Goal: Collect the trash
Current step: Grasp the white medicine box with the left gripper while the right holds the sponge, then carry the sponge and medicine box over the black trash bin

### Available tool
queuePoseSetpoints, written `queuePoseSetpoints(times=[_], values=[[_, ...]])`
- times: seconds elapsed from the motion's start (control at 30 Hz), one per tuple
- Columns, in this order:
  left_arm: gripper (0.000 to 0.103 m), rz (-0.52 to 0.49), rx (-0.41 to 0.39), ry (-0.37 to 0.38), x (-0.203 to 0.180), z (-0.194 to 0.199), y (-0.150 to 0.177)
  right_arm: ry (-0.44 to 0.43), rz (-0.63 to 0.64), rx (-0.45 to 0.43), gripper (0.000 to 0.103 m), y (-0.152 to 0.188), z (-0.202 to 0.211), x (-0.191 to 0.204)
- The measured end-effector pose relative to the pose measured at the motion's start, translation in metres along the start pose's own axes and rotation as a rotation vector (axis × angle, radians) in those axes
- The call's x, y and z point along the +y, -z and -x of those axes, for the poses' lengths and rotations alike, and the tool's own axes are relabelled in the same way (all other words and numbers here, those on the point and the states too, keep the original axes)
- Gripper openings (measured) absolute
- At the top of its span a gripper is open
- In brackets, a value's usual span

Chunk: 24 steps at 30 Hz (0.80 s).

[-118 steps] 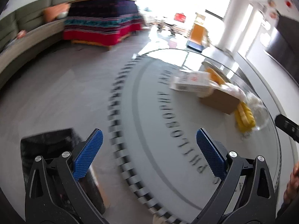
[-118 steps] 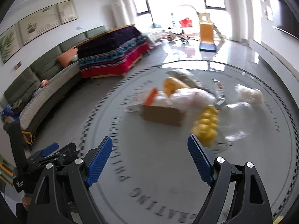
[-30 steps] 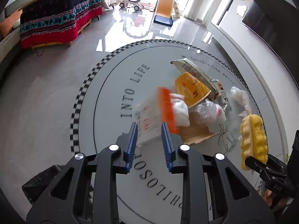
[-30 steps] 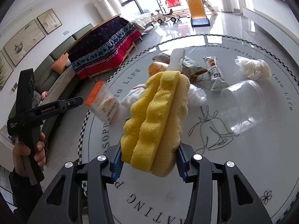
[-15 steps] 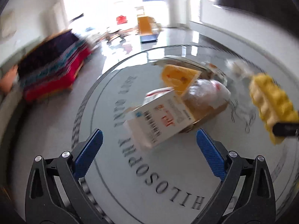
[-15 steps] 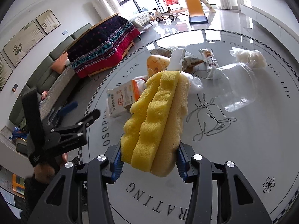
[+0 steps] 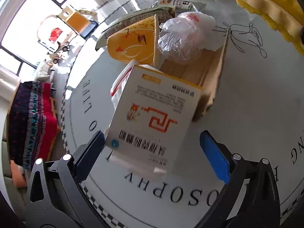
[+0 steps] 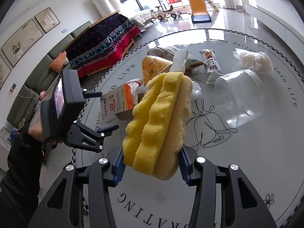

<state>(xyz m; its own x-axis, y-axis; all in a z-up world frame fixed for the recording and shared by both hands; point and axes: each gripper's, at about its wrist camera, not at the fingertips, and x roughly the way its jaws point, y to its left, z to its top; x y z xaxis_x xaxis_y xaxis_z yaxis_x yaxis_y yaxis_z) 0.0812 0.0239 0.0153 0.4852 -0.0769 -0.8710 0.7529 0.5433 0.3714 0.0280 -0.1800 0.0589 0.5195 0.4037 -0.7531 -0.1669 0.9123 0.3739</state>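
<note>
My left gripper is open, its jaws on either side of a white and orange carton that leans on a brown cardboard box on the round grey table. The carton also shows in the right wrist view. My right gripper is shut on a yellow sponge and holds it above the table; the sponge shows in the left wrist view at the top right. The left gripper shows in the right wrist view beside the carton.
On the table lie a yellow paper cup, a crumpled plastic bag, a clear plastic jar, a snack wrapper and a white bag. A red and blue covered bed stands beyond the table.
My left gripper has moved in close to the white carton, which now stands between its open jaws. My right gripper still holds the sponge and has barely moved.
</note>
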Motion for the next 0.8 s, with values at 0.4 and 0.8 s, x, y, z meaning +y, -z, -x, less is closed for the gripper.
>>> queuePoseSetpoints(times=[0.4, 0.8], values=[[0.072, 0.107, -0.007, 0.132, 0.023, -0.003, 0.003, -0.01, 0.017, 0.01, 0.049, 0.003, -0.005, 0.009], [0.036, 0.443, -0.175, 0.173, 0.031, 0.05, 0.063, -0.04, 0.071, -0.004, 0.049, 0.019, 0.013, 0.049]])
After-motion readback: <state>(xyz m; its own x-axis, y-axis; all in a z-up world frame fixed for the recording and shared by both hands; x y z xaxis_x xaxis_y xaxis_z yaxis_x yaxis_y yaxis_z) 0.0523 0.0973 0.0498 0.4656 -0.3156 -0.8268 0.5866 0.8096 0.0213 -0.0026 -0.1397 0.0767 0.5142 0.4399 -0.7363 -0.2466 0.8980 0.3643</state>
